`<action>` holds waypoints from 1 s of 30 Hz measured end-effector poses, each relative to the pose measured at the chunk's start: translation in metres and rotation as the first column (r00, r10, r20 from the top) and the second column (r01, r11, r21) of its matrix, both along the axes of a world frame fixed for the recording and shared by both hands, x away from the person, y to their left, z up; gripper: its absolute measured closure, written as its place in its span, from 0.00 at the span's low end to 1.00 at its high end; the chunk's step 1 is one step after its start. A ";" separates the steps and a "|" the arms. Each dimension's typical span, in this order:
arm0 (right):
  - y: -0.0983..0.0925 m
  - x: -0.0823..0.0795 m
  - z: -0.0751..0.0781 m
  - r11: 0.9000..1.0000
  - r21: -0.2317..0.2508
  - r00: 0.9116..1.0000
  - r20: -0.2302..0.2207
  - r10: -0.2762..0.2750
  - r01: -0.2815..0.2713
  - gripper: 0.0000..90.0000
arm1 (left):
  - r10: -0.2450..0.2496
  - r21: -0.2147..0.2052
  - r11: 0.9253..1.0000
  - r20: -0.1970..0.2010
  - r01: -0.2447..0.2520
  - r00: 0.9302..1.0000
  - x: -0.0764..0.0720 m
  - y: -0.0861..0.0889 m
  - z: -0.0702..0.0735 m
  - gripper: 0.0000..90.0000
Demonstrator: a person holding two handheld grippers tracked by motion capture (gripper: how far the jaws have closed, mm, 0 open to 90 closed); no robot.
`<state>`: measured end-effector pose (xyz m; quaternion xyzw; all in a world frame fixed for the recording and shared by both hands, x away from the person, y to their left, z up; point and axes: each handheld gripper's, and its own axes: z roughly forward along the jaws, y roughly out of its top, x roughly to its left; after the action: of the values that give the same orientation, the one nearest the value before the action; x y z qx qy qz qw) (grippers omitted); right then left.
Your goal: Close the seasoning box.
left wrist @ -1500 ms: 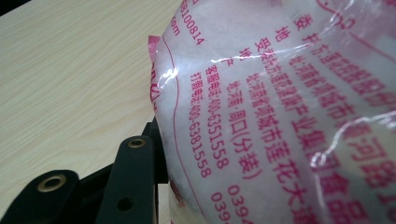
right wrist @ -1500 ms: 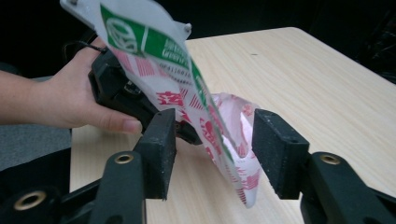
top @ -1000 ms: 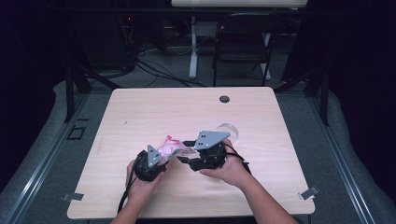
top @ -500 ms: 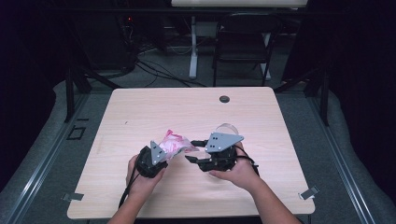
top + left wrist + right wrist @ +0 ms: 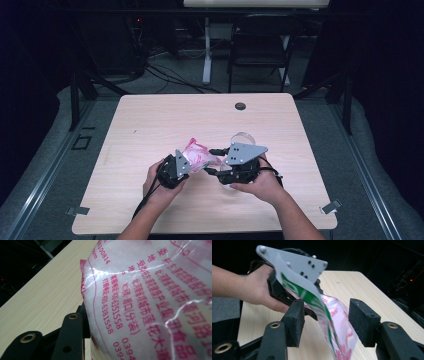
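My left gripper (image 5: 186, 162) is clamped on the pink-and-white bag (image 5: 196, 154), held up above the table (image 5: 150, 120). My right gripper (image 5: 324, 322) is wide open, with the bag hanging between its pads (image 5: 295, 320).

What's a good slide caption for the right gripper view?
Open right gripper straddles the pink-printed plastic bag held by the left gripper.

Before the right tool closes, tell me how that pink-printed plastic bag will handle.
Probably floppy: the bag hangs and curves between the right tool's open pads. Likely slippery, as its film shows glossy creases in the left gripper view. It looks packed with white grains, so it may sag and shift in the left tool's grip.
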<state>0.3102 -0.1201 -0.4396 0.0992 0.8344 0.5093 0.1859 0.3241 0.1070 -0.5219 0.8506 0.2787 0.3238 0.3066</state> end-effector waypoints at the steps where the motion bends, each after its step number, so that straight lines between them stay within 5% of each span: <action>1: 0.001 -0.001 -0.001 1.000 -0.002 1.000 -0.004 0.006 -0.006 0.52 | -0.002 0.001 1.000 0.003 0.002 1.000 0.000 -0.001 0.000 0.67; 5: 0.005 -0.002 -0.003 1.000 -0.012 1.000 -0.016 0.025 -0.026 0.55 | -0.008 -0.008 1.000 0.005 0.008 1.000 0.000 -0.004 0.000 0.67; 19: 0.002 0.001 -0.006 0.999 -0.037 0.993 -0.117 0.016 -0.020 0.88 | -0.010 0.033 0.999 0.029 0.009 1.000 0.001 -0.007 0.003 0.68; 30: -0.003 0.006 -0.006 1.000 0.023 0.975 -0.223 -0.002 0.008 0.98 | -0.022 0.087 0.996 0.077 0.016 0.997 0.000 -0.010 0.007 0.68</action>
<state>0.3161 -0.1234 -0.4460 0.1602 0.8436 0.5044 0.0911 0.3240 0.0967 -0.5147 0.8523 0.2442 0.3657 0.2833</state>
